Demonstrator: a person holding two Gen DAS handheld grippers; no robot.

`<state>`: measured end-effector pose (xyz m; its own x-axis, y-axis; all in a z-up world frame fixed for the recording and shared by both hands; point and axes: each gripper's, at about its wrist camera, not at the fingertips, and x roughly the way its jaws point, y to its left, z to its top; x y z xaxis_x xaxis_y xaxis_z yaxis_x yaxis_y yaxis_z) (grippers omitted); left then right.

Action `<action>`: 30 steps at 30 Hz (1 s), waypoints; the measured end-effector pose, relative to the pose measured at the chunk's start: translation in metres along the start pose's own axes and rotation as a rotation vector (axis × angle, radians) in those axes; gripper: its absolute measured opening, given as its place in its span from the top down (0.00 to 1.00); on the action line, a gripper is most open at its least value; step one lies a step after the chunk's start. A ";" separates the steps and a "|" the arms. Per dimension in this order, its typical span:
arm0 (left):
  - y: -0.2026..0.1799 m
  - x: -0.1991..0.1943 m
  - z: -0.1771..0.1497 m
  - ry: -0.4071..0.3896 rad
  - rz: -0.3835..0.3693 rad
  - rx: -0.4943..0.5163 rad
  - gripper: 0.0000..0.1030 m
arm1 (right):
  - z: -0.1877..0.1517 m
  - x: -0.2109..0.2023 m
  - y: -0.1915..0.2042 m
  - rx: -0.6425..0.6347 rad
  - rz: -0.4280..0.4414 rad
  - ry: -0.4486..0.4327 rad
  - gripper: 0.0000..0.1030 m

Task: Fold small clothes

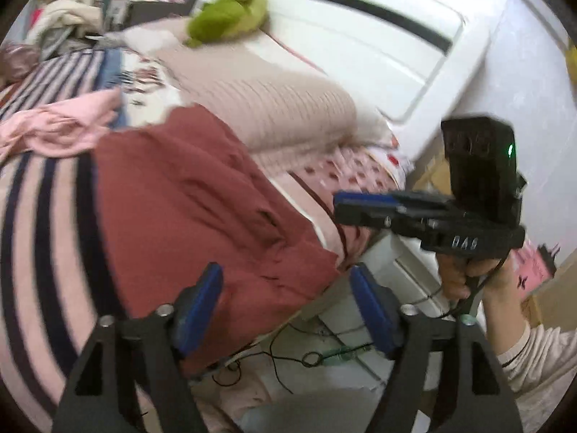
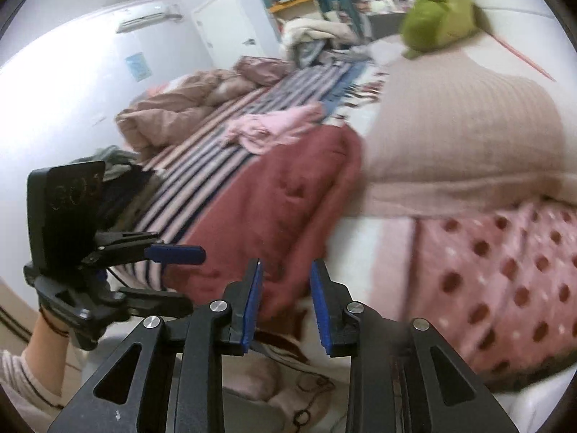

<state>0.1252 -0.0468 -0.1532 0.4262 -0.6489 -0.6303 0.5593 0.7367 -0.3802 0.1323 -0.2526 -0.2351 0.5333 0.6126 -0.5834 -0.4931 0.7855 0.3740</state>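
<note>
A dark red garment (image 1: 202, 198) lies spread on the striped bed cover, its near edge hanging over the bed side; it also shows in the right wrist view (image 2: 274, 202). A crumpled pink garment (image 1: 61, 126) lies beyond it, seen also in the right wrist view (image 2: 274, 126). My left gripper (image 1: 285, 288) is open and empty just above the red garment's near edge. My right gripper (image 2: 285, 288) is open and empty at the bed edge next to the red garment; in the left wrist view it (image 1: 346, 205) hovers off the bed side.
A beige ribbed pillow (image 2: 461, 133) and a green plush (image 2: 436, 18) lie at the bed head. A pink dotted blanket (image 2: 505, 281) lies at right. A brown quilt (image 2: 180, 108) sits at the far side. Cables (image 1: 310, 357) lie on the floor below.
</note>
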 end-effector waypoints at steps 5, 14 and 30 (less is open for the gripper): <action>0.036 -0.015 -0.009 -0.031 0.103 -0.099 0.23 | -0.013 0.049 0.007 -0.017 -0.056 0.146 0.76; 0.088 0.003 -0.017 -0.003 0.074 -0.225 0.23 | 0.024 0.041 -0.011 0.040 -0.081 0.067 0.49; 0.090 0.041 -0.011 0.057 -0.039 -0.249 0.23 | 0.047 0.114 -0.064 0.154 -0.173 0.163 0.90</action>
<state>0.1852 -0.0047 -0.2206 0.3627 -0.6710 -0.6467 0.3792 0.7402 -0.5553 0.2573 -0.2289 -0.2921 0.4766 0.4558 -0.7517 -0.2875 0.8889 0.3566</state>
